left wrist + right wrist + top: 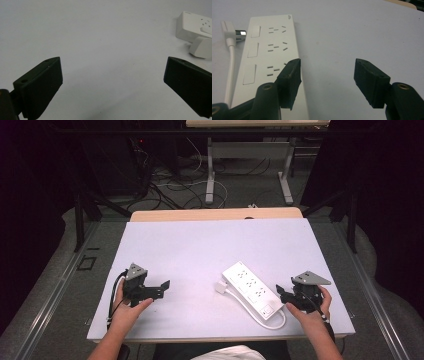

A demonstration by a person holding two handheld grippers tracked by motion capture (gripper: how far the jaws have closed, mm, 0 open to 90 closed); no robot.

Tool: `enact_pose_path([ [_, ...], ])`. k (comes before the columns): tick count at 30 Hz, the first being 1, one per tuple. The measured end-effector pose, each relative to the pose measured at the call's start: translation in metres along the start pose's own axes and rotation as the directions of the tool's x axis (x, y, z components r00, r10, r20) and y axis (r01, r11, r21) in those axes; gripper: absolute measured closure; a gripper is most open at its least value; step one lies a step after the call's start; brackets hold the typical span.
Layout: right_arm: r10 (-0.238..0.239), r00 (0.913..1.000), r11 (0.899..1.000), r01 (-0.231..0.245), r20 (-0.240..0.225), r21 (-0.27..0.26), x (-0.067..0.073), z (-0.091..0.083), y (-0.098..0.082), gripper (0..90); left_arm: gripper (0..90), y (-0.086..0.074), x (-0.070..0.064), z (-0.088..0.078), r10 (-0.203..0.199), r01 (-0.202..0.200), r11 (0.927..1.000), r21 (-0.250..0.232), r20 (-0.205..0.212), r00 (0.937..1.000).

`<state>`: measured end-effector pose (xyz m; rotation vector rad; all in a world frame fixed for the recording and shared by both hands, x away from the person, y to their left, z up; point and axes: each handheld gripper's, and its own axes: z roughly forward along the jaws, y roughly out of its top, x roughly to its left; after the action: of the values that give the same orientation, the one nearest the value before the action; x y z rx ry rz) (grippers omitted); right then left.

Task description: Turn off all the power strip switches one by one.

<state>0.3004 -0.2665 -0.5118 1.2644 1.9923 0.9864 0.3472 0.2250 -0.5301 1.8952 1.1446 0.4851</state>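
Power strip (251, 288) lies flat on bench (200, 250), right of middle, sockets up, none occupied. Its cable (260, 317) loops at near end; plug (220, 287) rests just beside strip's left side, not inserted. Plugging seems not yet begun. Right hand-held gripper (281, 291) just beside strip, jaws apart, holding nothing. Left hand-held gripper (162, 289) well apart from strip, jaws wide, empty.

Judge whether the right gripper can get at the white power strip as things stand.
Probably yes: the right gripper sits beside the power strip, jaws open, with only bare table between them.
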Motion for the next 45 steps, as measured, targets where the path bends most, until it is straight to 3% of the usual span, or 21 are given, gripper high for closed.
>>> enact_pose_path([
  [2, -0.002, 1.0000, 1.000, 0.002, -0.005, 0.004, 0.002, -0.001, 0.001, 38.6, 2.1, 0.000, 0.000, 0.000, -0.010, 0.010, 0.9999, 0.004, -0.005, 0.9999],
  [5, -0.004, 0.9987, 0.999, 0.006, -0.050, 0.039, 0.009, -0.005, 0.001, 45.7, 2.1, 0.000, 0.000, 0.001, -0.007, 0.007, 1.0000, -0.003, -0.015, 0.9999],
  [10, -0.029, 0.9973, 0.999, 0.030, -0.068, 0.024, 0.016, -0.009, 0.000, 52.2, 2.1, 0.001, 0.001, 0.002, -0.010, 0.010, 0.9999, -0.004, -0.033, 0.9994],
  [19, -0.065, 0.9910, 0.996, 0.072, -0.118, 0.056, 0.025, -0.013, 0.000, 71.8, 3.1, 0.001, 0.002, 0.004, -0.002, 0.003, 0.9997, 0.025, -0.030, 0.9996],
  [30, -0.073, 0.9831, 0.991, 0.091, -0.168, 0.100, 0.030, -0.011, 0.002, 87.0, 3.6, 0.000, 0.002, 0.002, -0.012, 0.012, 0.9998, 0.018, -0.028, 0.9995],
  [32, -0.075, 0.9836, 0.990, 0.093, -0.164, 0.108, 0.030, -0.011, 0.002, 88.3, 3.6, 0.000, 0.002, 0.002, -0.012, 0.013, 0.9997, 0.020, -0.028, 0.9995],
  [38, -0.059, 0.9733, 0.979, 0.101, -0.222, 0.179, 0.033, -0.006, 0.001, 90.0, 3.8, 0.000, 0.002, 0.001, -0.017, 0.018, 0.9997, 0.016, -0.029, 0.9994],
  [40, -0.061, 0.9708, 0.979, 0.104, -0.232, 0.175, 0.034, -0.006, 0.001, 90.0, 3.8, 0.000, 0.002, 0.001, -0.011, 0.011, 0.9998, 0.018, -0.032, 0.9994],
  [45, -0.069, 0.9663, 0.967, 0.126, -0.248, 0.222, 0.037, -0.004, 0.001, 90.0, 3.9, 0.000, 0.002, 0.001, -0.014, 0.014, 0.9998, 0.017, -0.030, 0.9995],
])
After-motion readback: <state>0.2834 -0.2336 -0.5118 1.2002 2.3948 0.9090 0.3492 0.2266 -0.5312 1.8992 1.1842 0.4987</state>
